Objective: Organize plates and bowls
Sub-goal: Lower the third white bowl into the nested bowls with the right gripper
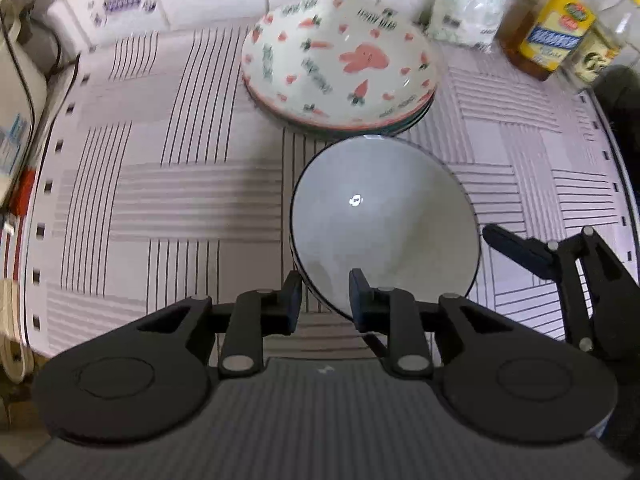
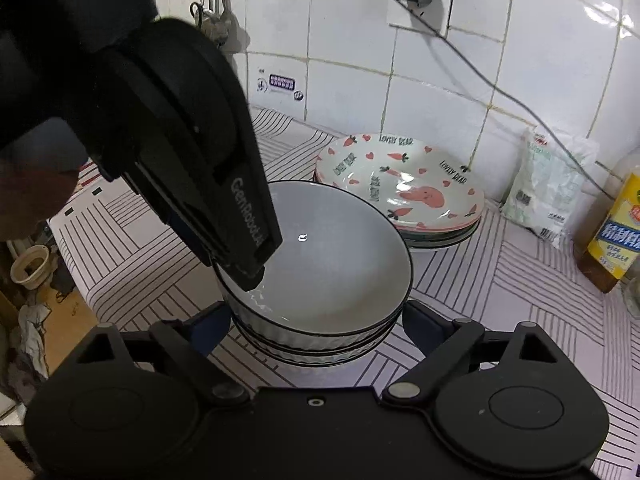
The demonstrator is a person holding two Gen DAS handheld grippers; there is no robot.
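Observation:
A stack of white ribbed bowls with dark rims [image 2: 332,276] stands on the striped counter; the top bowl [image 1: 384,220] also shows in the left wrist view. My left gripper [image 1: 325,300] has its fingers astride the top bowl's near rim, one inside and one outside, with a gap left. It shows from the side in the right wrist view [image 2: 244,264]. My right gripper [image 2: 316,324] is open wide, its fingers on either side of the bowl stack. A stack of carrot-and-bear patterned plates [image 1: 340,64] sits behind the bowls [image 2: 400,184].
A white bag [image 2: 548,184] and an oil bottle with a yellow label [image 2: 616,232] stand at the back right by the tiled wall. A cable [image 2: 480,76] hangs from a wall socket. The counter edge drops off at the left [image 2: 76,264].

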